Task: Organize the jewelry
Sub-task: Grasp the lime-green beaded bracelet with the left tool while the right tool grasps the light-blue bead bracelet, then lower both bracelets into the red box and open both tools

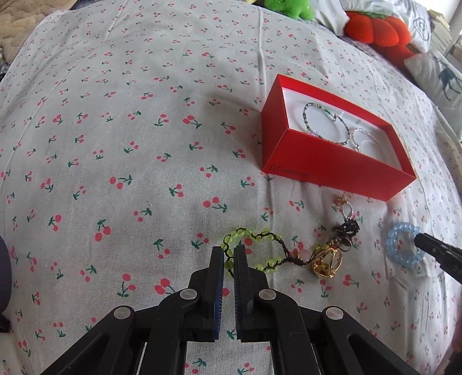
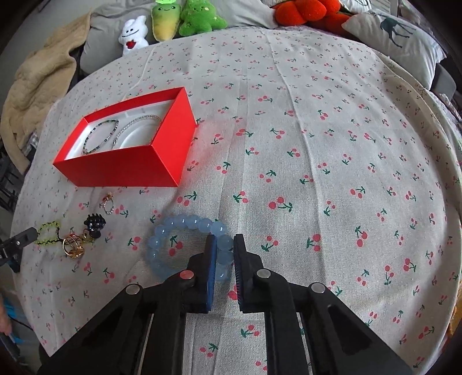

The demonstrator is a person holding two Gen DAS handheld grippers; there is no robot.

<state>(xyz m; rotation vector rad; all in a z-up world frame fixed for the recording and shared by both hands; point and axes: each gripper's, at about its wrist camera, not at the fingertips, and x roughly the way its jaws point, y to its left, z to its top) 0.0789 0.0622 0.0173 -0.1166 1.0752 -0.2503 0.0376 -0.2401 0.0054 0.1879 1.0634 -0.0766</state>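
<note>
Left wrist view
Left gripper (image 1: 228, 251): jaws drawn close together, pinching the near side of the green bracelet's cord.
Green bracelet (image 1: 254, 251): pale yellow-green beads strung on dark braided cord, lying in a loose loop on the cherry-print cloth (image 1: 130, 144), running right from the fingertips.
Gold ring (image 1: 327, 264): shiny wire piece, just right of the bracelet, touching its end.
Black clip (image 1: 348, 226): small and dark, beyond the ring to the right.
Red box (image 1: 332, 164): open, white inside, ahead and to the right; two thin beaded bracelets (image 1: 326, 121) lie in it.

Right wrist view
Right gripper (image 2: 225, 245): jaws narrow, closed on the right side of the blue bracelet.
Blue bracelet (image 2: 184, 228): ring of round, translucent pale-blue beads, flat on the cloth, spreading left from the fingertips.
Small ring charm (image 2: 108, 203): ahead and left, just in front of the red box.
Soft toys (image 2: 187, 20): far ahead at the cloth's edge.
</note>
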